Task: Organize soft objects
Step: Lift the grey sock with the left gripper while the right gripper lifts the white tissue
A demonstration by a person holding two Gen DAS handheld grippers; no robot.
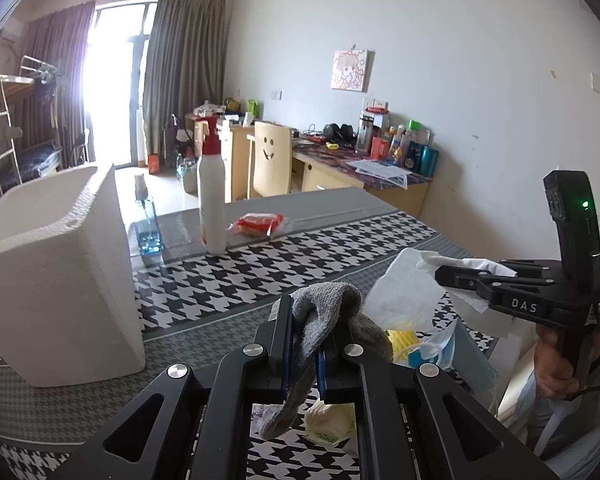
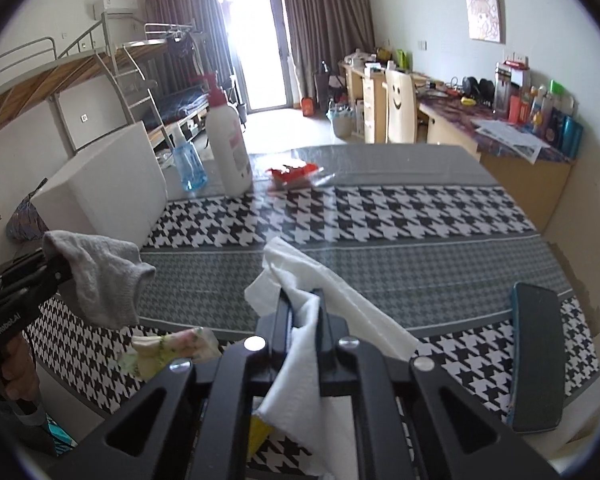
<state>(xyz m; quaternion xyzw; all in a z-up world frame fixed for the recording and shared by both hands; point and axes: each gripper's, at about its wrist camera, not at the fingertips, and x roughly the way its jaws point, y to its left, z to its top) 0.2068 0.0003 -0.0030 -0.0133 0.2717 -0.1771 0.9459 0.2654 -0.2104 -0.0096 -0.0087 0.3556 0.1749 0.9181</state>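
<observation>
My left gripper (image 1: 306,322) is shut on a grey sock (image 1: 326,306), which drapes over the fingers and hangs down between them. From the right wrist view that sock (image 2: 100,276) dangles off the left gripper (image 2: 62,270) at the left edge, above the table. My right gripper (image 2: 304,308) is shut on a white cloth (image 2: 324,280) that trails down to the tabletop. In the left wrist view the right gripper (image 1: 440,272) sits at the right, pinching the white cloth (image 1: 408,292). A white foam box (image 1: 56,268) stands open-topped at the left.
A houndstooth-patterned table (image 2: 400,220) carries a white pump bottle (image 1: 212,196), a blue spray bottle (image 1: 147,220) and a red snack packet (image 1: 260,224) at its far side. A floral pouch (image 2: 172,350), a yellow item (image 1: 402,340), a blue face mask (image 1: 440,350) and a dark phone (image 2: 534,356) lie near me.
</observation>
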